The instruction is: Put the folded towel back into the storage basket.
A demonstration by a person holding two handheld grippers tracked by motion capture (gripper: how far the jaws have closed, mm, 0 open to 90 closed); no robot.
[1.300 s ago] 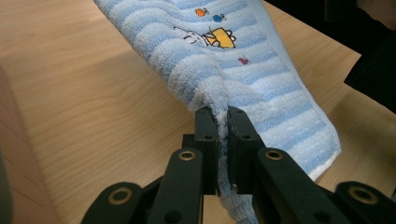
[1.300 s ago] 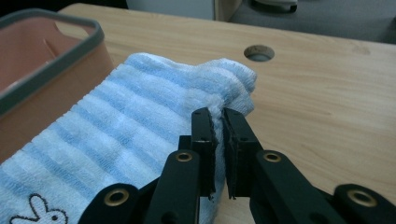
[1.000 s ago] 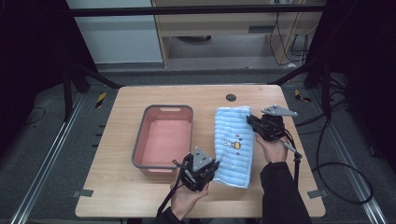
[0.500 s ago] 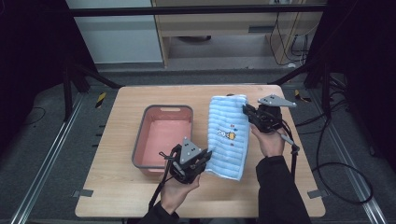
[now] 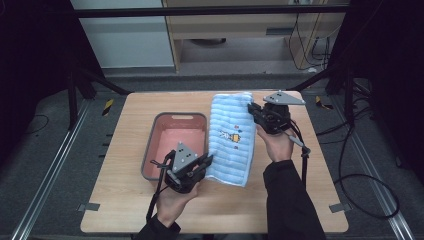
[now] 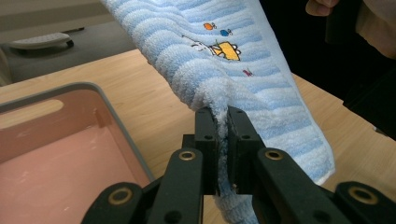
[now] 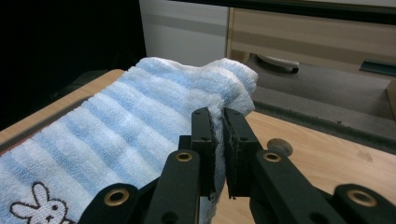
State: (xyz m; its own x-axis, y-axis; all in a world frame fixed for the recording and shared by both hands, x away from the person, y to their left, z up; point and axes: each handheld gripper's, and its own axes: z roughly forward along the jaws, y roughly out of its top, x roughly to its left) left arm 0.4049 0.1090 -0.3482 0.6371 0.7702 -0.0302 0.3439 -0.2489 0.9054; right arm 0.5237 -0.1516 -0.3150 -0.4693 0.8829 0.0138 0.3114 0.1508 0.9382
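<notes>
A blue-and-white striped towel (image 5: pixel 231 137) was held off the tabletop (image 5: pixel 120 200) by both tools, stretched between them just to the right of a pink tray (image 5: pixel 174 131); its far end was raised higher than its near end, and its near right corner (image 5: pixel 243 182) hung free close to the wood. The left tool (image 5: pixel 206 161) was seen in the high view at the near left corner of the towel, carried by the person's left hand (image 5: pixel 172 202); in the left gripper view its two black jaws were closed tight on a bunched fold of the terry cloth (image 6: pixel 223 100), with the fabric squeezed up between them and trailing below. The right tool (image 5: pixel 253 111) was held by the right hand (image 5: pixel 276 145) at the far right corner of the towel; in the right gripper view its jaws were likewise clamped on a gathered edge of the cloth (image 7: pixel 219 109). A small embroidered motif (image 5: pixel 231 135) was visible on the towel's upper face, and a white rabbit figure (image 7: pixel 39 205) was shown at the bottom left of the right gripper view. The pink tray, grey-rimmed, was resting on the tabletop with the left tool just over its near right corner; a small round fitting (image 7: pixel 279 147) was seen on the wood beyond the right tool.
</notes>
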